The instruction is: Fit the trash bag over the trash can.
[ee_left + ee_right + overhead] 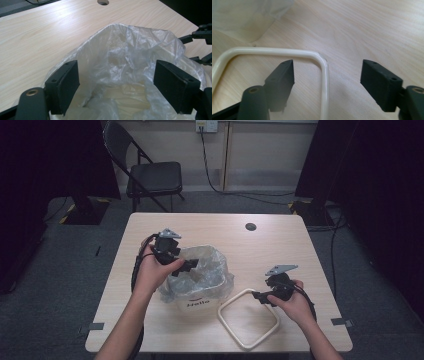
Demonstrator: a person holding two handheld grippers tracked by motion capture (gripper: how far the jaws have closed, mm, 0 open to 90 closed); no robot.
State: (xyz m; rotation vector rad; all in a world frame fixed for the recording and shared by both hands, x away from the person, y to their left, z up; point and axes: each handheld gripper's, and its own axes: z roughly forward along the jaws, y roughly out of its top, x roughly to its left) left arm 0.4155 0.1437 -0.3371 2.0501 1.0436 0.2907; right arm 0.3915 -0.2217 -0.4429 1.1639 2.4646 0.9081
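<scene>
A small cream bin [197, 304] lined with a clear plastic bag [202, 270] stands in the middle of the table. My left gripper [192, 265] hovers open over the bag's left rim; in the left gripper view the crumpled bag [125, 60] lies between the jaws. A cream square ring [248, 318] with rounded corners lies flat to the right of the bin. My right gripper [259, 297] is open at the ring's near right corner, and one side of the ring [325, 82] runs between its jaws untouched.
The light wooden table [220, 227] has a cable hole [250, 226] near its far edge. A black folding chair [150, 176] stands behind the table on the grey floor. Dark curtains hang on both sides.
</scene>
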